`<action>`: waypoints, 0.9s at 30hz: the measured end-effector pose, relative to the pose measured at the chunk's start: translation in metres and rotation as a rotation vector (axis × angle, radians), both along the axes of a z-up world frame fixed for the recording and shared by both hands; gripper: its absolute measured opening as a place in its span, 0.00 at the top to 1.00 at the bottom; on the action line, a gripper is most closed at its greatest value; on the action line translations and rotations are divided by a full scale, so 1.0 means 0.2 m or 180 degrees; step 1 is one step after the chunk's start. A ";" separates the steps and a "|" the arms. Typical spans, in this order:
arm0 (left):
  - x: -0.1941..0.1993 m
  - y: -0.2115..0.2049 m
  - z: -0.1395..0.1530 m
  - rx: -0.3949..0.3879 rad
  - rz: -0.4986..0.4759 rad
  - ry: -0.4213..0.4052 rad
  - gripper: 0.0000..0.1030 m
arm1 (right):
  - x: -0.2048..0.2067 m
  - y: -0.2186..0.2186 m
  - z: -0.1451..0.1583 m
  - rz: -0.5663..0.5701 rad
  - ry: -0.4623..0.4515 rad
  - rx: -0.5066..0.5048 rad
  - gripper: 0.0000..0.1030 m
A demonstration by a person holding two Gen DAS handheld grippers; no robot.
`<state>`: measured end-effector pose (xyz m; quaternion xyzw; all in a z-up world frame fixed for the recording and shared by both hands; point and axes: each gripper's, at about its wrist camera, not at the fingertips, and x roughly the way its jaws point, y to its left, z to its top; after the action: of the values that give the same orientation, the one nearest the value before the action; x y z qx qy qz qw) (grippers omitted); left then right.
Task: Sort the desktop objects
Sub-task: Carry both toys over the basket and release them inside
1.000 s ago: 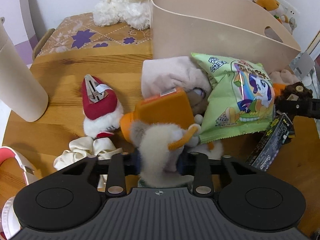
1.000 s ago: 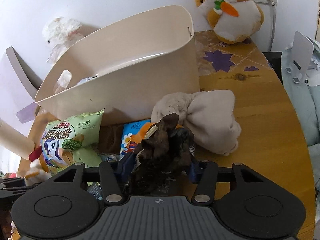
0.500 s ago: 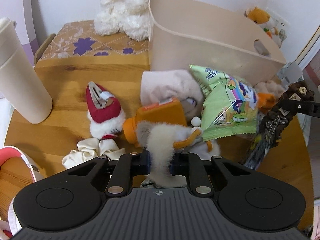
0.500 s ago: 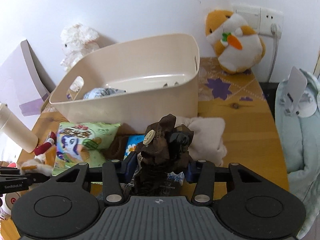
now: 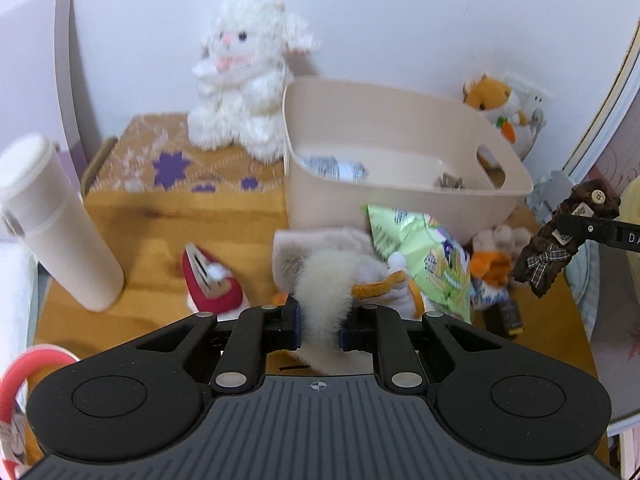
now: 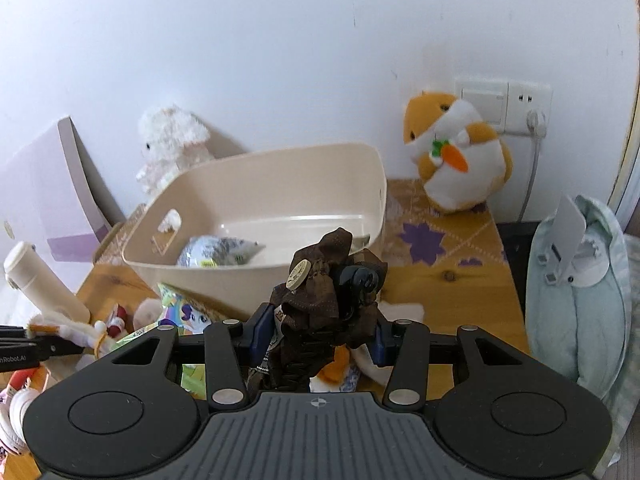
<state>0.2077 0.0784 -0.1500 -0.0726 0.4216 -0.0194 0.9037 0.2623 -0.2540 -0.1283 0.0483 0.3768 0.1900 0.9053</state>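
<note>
Left gripper (image 5: 319, 328): its jaws are clamped tight on a fluffy white toy (image 5: 324, 300) with orange trim, held above the table (image 5: 160, 220).
Right gripper (image 6: 316, 334): its jaws stand partly apart, pressing from both sides on a brown fabric hair clip (image 6: 320, 292) that has a round button and a small bow. The clip is raised in front of the bin.
Bin (image 5: 400, 140): a beige plastic tub with cut-out handles, on the table near the wall. A silver-blue packet (image 6: 218, 252) lies inside it.
Pile on the table: a green snack bag (image 5: 420, 248) leans against the front of the bin, beside a pale cloth (image 5: 320, 240) and a small orange toy (image 5: 490, 268).
Left of the pile: a red and white hair clip (image 5: 212, 280) lies on the wood, and a cream flask (image 5: 52, 220) stands well apart from it.
By the wall: a white plush lamb (image 5: 244, 80) to the left of the bin, an orange hamster plush (image 6: 456, 152) holding a carrot to its right.
</note>
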 end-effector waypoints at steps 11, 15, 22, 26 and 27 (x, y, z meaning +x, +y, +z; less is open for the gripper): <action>0.04 0.04 0.21 0.0147 0.0032 -0.0349 0.85 | 0.02 -0.01 0.11 -0.0013 -0.0165 0.0074 0.57; 0.04 0.05 0.30 0.0120 0.0048 -0.0541 0.85 | 0.03 -0.01 0.14 -0.0030 -0.0205 0.0106 0.57; 0.09 0.01 0.27 0.0455 0.0083 -0.0332 0.86 | 0.03 -0.02 0.15 -0.0052 -0.0219 0.0131 0.57; 0.11 0.04 0.12 0.0787 0.0156 -0.0059 0.86 | 0.01 -0.03 0.12 -0.0069 -0.0160 0.0123 0.57; 0.12 0.05 0.08 0.0830 0.0167 0.0026 0.86 | 0.01 -0.03 0.11 -0.0078 -0.0145 0.0123 0.57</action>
<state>0.2323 0.0885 -0.1344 0.0344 0.4222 0.0595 0.9039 0.2646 -0.2607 -0.1063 0.0660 0.3517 0.1872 0.9148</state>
